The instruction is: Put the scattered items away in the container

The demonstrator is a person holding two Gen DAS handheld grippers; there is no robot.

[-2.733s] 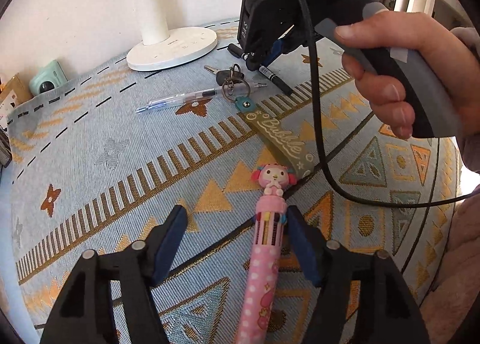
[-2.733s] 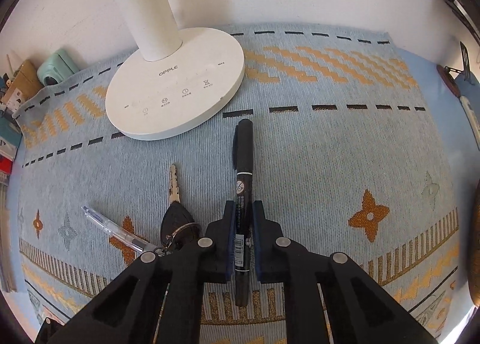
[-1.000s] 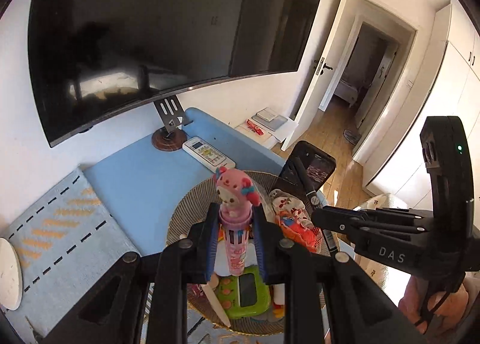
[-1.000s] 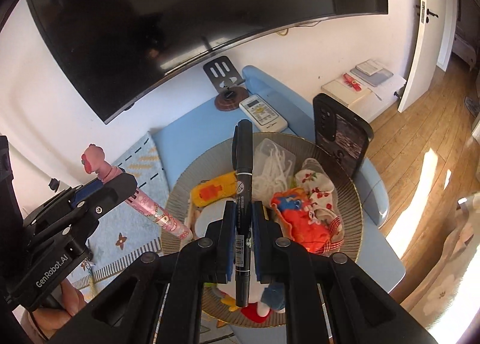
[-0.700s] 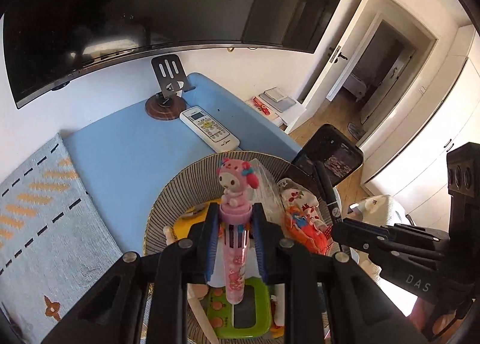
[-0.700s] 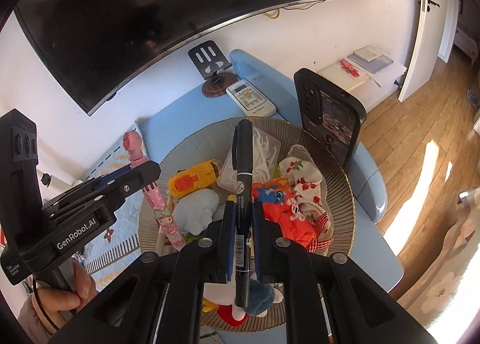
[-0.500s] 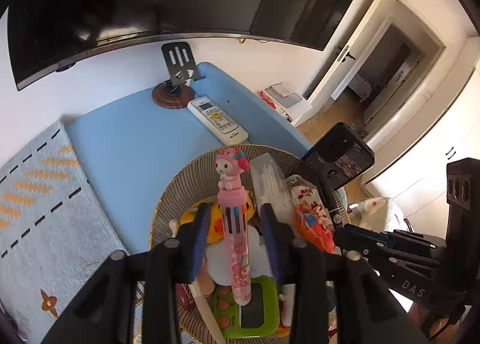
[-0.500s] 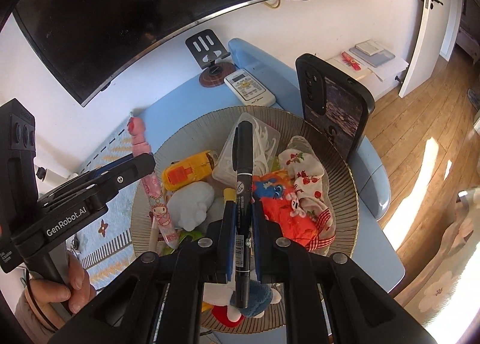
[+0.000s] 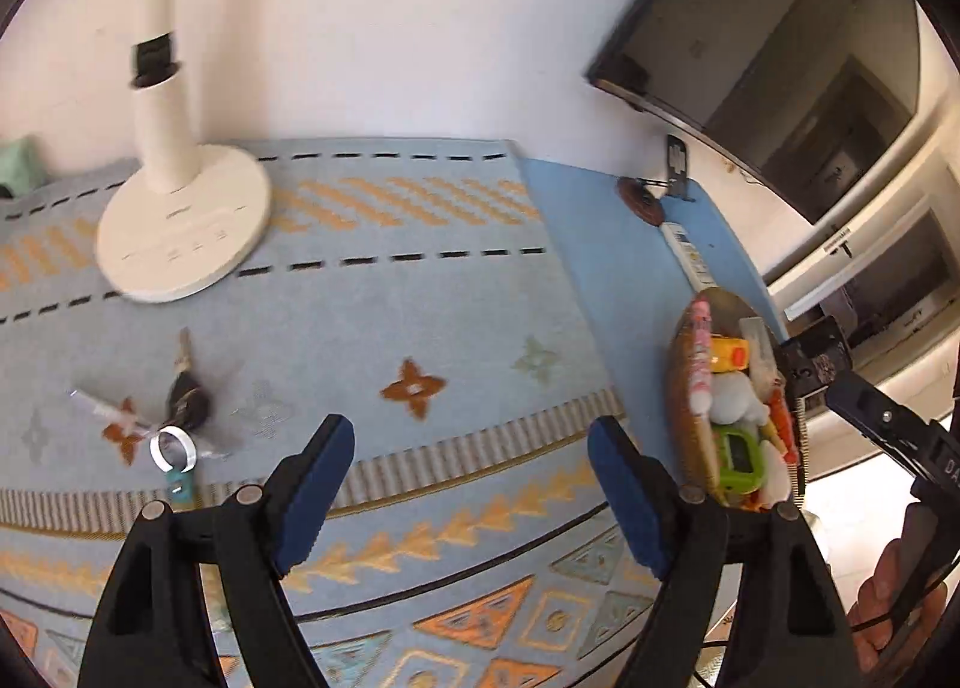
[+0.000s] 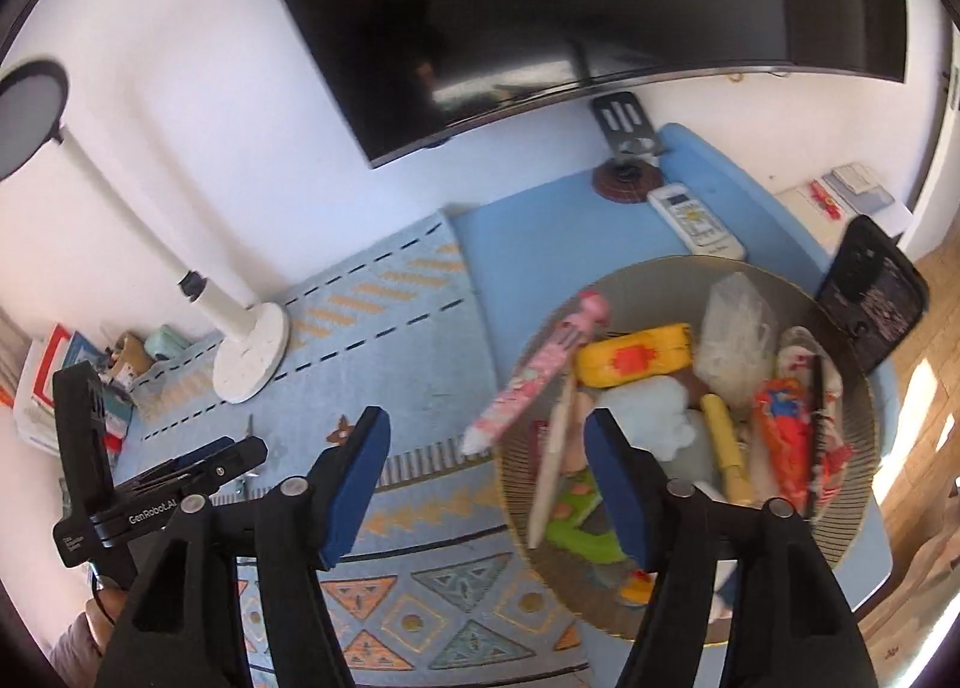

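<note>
The round woven basket stands on the blue table at the right, full of toys and small items. The pink character pen leans over its left rim, and the black marker lies at its right side on a red and white cloth. My right gripper hangs open and empty just left of the basket's near rim. Over the patterned mat, my left gripper is also open and empty. A key bunch with a ring and a clear pen lie on the mat to its left.
A white lamp base stands at the back of the mat. A black phone leans behind the basket, near a remote and a phone stand. A dark screen hangs on the wall. A hand holds the right gripper.
Both grippers have opened; the pink pen and the black marker now lie in the basket. The left gripper has swung away from the basket back over the mat.
</note>
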